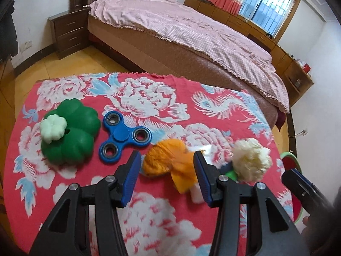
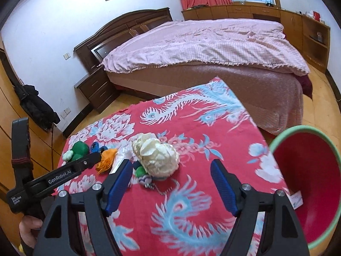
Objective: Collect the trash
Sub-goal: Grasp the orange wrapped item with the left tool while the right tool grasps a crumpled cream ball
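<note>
An orange crumpled wrapper (image 1: 168,160) lies on the red flowered cloth, between the tips of my open left gripper (image 1: 167,160), which hovers around it. A cream crumpled paper ball (image 1: 251,160) lies just right of it; in the right wrist view the ball (image 2: 157,157) sits ahead of my open, empty right gripper (image 2: 170,170). A small white slip (image 1: 205,148) lies behind the orange wrapper (image 2: 106,160). The red bin with a green rim (image 2: 307,170) stands at the table's right edge.
A green clover toy (image 1: 72,132) with a white clover on top and a blue fidget spinner (image 1: 123,136) lie at the left of the table (image 1: 149,224). A small green and grey trinket with a chain (image 2: 145,176) lies by the ball. A bed (image 1: 191,36) stands behind.
</note>
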{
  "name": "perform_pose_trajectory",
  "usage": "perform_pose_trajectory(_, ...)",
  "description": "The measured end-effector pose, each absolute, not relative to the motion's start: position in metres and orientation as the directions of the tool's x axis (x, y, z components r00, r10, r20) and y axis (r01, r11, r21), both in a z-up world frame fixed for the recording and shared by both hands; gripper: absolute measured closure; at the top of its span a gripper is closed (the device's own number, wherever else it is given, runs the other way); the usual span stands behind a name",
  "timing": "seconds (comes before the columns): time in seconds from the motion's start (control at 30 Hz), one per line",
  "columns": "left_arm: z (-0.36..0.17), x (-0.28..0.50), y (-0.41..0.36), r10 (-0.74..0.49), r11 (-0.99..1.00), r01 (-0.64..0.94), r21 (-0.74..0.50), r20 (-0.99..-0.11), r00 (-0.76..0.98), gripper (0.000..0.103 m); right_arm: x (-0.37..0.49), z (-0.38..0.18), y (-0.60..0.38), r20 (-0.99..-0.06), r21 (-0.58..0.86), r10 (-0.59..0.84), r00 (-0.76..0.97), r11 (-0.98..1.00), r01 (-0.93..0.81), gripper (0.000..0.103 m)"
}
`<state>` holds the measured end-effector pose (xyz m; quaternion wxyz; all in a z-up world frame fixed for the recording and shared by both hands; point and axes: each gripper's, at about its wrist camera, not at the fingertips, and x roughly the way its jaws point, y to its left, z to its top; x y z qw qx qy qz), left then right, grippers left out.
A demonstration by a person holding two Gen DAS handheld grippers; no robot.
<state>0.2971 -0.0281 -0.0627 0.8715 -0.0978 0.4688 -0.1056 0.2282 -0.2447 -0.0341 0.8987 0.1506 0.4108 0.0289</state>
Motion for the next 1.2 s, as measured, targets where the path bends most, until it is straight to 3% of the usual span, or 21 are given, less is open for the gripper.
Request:
perform_pose_trajectory(0.4, -0.089, 0.309, -0.023, -0.3, 0.947, 0.063, -0.314, -0.796, 0.526, 0.052, 0.266, -0.068, -0.238, -0.756, 0.299, 0.192, 0.626, 0.951, 0.07, 0.027)
perform_pose_trajectory(0.57, -0.089, 0.303, -0.026, -0.312, 0.944, 0.076, -0.322, -0.791, 0.526, 0.053, 0.267, -0.069, -0.236, -0.739, 0.322, 0.223, 0.636, 0.946, 0.043, 0.041)
perform_pose_trajectory(0.83, -0.09, 0.296, -0.025, -0.341, 0.93, 0.074, -0.359, -0.774, 0.533, 0.073, 0.265, -0.067, -0.23, -0.724, 0.358, 0.28, 0.63, 0.934, -0.003, 0.065)
perform_pose_trajectory(0.97, -0.086, 0.292, -0.024, -0.345, 0.928, 0.073, -0.366, -0.765, 0.544, 0.076, 0.26, -0.064, -0.228, -0.718, 0.342, 0.271, 0.641, 0.94, -0.014, 0.071)
perform_pose_trajectory(1.2, -0.066, 0.274, -0.02, -0.344, 0.927, 0.086, -0.365, -0.735, 0.585, 0.076, 0.245, -0.05, -0.233, -0.697, 0.339, 0.26, 0.668, 0.941, -0.013, 0.072)
